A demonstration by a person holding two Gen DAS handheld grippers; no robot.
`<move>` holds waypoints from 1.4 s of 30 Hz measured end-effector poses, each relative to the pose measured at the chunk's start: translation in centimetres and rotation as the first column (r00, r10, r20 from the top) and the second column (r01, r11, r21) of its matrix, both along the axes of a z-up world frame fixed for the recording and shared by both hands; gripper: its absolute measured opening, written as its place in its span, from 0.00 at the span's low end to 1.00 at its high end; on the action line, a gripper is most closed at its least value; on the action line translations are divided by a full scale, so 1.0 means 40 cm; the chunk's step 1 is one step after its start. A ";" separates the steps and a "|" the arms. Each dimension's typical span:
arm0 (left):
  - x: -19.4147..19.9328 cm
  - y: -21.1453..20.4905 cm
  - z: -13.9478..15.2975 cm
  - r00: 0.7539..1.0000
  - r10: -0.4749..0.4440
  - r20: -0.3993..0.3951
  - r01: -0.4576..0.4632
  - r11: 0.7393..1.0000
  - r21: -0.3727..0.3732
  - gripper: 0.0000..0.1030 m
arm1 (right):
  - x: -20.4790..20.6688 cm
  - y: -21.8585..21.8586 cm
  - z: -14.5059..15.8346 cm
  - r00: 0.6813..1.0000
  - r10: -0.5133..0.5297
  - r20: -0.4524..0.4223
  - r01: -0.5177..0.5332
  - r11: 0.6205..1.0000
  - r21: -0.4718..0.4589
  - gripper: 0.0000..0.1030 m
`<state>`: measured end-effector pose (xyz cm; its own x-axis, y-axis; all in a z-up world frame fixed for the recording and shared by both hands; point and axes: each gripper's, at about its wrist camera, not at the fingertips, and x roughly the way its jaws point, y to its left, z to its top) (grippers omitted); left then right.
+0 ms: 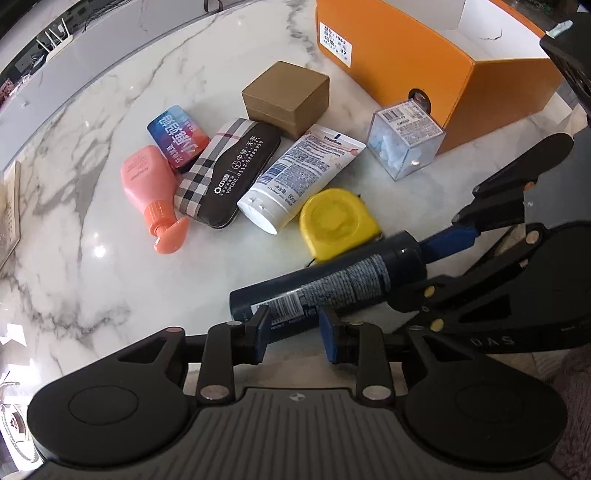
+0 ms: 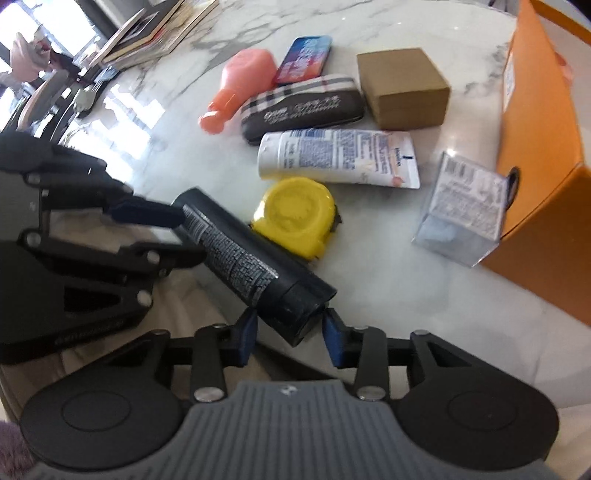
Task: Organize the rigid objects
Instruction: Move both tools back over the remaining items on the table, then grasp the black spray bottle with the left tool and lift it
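A dark blue bottle [image 1: 325,284] is held level just above the marble table, near its front edge. My left gripper [image 1: 293,326] has its pads on either side of the bottle's base end. My right gripper [image 2: 290,326] is closed around the cap end [image 2: 303,302]; it shows in the left wrist view [image 1: 461,232] at the right. Behind lie a yellow tape measure [image 1: 338,223], a white Vaseline tube [image 1: 301,177], a plaid case [image 1: 225,170], a pink pump bottle [image 1: 151,184], a colourful card box [image 1: 177,134] and a brown box [image 1: 286,98].
An open orange cardboard box [image 1: 424,62] stands at the back right, with a clear plastic cube [image 1: 404,138] against its corner. Books and papers [image 2: 155,29] lie at the table's far left in the right wrist view. The table edge runs just under both grippers.
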<state>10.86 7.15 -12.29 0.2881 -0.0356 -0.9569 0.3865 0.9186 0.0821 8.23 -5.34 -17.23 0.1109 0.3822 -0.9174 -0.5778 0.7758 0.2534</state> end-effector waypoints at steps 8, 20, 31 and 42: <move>-0.012 -0.041 0.012 0.991 -0.113 0.072 0.113 0.994 -0.001 0.40 | 0.022 -0.024 0.015 0.996 -0.085 0.035 0.085 0.996 0.002 0.26; -0.018 -0.166 -0.036 0.881 -0.470 0.053 0.455 0.873 0.174 0.50 | 0.036 -0.080 0.012 0.986 -0.164 -0.017 0.164 0.986 0.018 0.27; -0.010 -0.247 -0.087 0.845 -0.532 0.048 0.510 0.830 0.224 0.55 | 0.059 -0.110 -0.012 0.979 -0.191 -0.069 0.195 0.979 0.059 0.28; -0.043 -0.194 -0.020 0.928 -0.325 0.182 0.302 0.942 0.143 0.48 | 0.061 -0.123 0.006 0.979 -0.198 -0.043 0.201 0.977 0.074 0.29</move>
